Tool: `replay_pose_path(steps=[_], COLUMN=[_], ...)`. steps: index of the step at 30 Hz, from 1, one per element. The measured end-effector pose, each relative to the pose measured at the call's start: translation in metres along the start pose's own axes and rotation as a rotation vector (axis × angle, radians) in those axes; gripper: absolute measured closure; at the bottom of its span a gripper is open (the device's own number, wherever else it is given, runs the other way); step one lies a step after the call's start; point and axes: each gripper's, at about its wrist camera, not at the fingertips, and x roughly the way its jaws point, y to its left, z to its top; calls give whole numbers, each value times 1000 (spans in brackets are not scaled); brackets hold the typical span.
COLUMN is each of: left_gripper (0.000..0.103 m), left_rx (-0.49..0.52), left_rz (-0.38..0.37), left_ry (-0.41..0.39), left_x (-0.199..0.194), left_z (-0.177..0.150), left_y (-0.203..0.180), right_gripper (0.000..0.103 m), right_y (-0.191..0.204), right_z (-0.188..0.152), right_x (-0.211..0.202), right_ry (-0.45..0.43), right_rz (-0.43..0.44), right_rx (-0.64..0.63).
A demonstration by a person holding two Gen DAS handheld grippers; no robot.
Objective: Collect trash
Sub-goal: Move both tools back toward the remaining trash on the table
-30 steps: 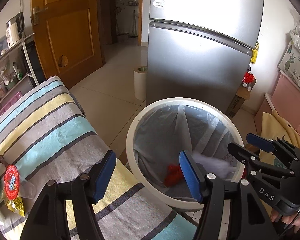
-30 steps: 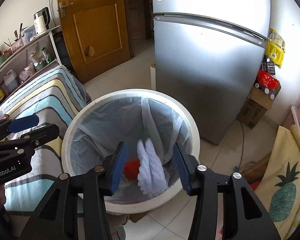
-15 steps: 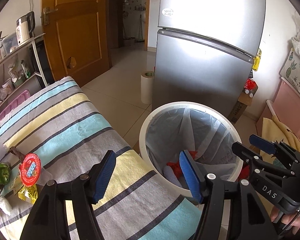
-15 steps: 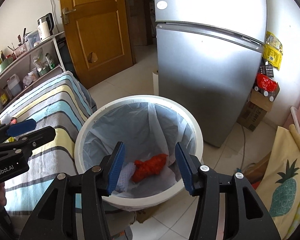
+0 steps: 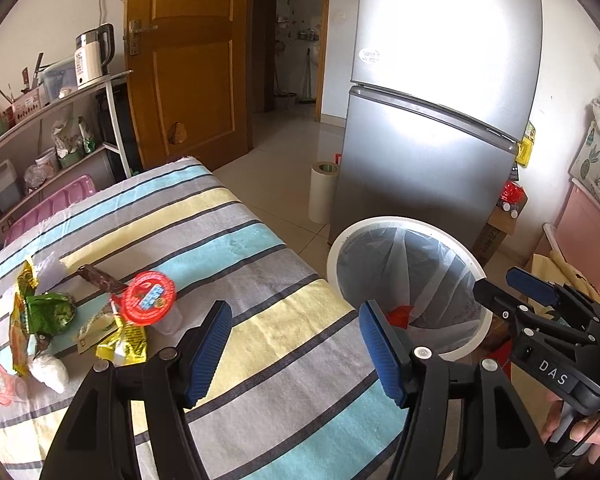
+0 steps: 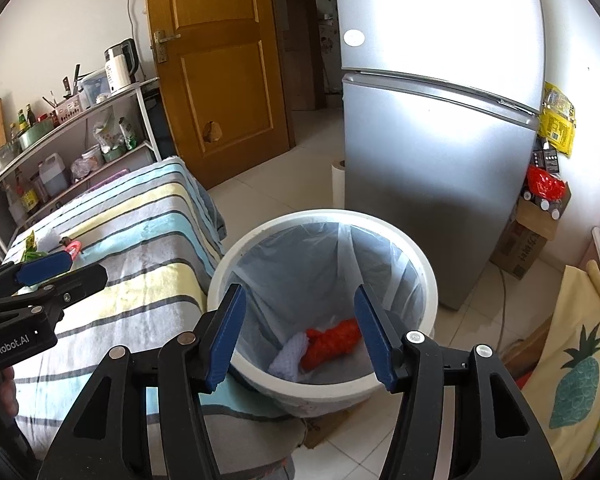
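Beside the striped table point(image 5: 236, 240), bin point(image 6: 428, 280) holds red wrapper point(image 6: 332, 342), white tissue point(image 6: 290, 354); both fingers open, empty

I am counting two grippers: my left gripper point(image 5: 294, 342) and my right gripper point(image 6: 300, 334), each showing two blue pads. Below my right gripper I am seeing one white bin point(image 6: 430, 292) holding two pieces of trash, one red wrapper point(image 6: 334, 342) and one white wad point(image 6: 290, 356). Left of my left gripper I am counting two red-lidded cups point(image 5: 150, 298) point(image 5: 2, 378), one green packet point(image 5: 52, 312), one brown wrapper point(image 5: 100, 278), one white lump point(image 5: 50, 370); the yellow wrappers overlap too much for counting.
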Motion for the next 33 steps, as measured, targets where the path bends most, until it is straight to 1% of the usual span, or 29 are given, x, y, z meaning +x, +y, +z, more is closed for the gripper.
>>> replay_pose_path(steps=[4, 7, 9, 14, 16, 19, 23, 24, 29, 33], left_gripper=[37, 37, 37, 37, 37, 37, 35, 35, 32, 31], left_rx=[-34, -64, -77, -122, -129, -175, -224, -243, -319, -383], left_rz=[47, 57, 76, 112, 143, 168, 246, 254, 322, 349], left_ry=[-26, -35, -47, -45, -52, -59, -70, -70, -65, -57], left_x=[-18, -29, -37, -50, -57, -69, -82, -85, -97, -103], left_z=[-9, -15, -19, -30, -35, -42, -52, -56, -71, -81], left_y=[20, 37, 47, 73, 85, 108, 140, 148, 190, 221], right_gripper=[46, 46, 46, 46, 46, 46, 46, 46, 46, 46], right_y=[21, 39, 50, 79, 91, 110, 133, 139, 167, 186], right_z=[2, 4, 5, 8, 8, 8, 8, 9, 10, 10], right_x=[-11, -16, -18, -18, -15, -9, 2, 5, 26, 38], right_ry=[-35, -53, -60, -69, -64, -53, -39, -35, 16, 42], right_rz=[45, 75, 91, 141, 167, 204, 249, 268, 336, 362], right_rx=[-31, -60, -79, -124, -141, -169, -205, -212, -245, -272])
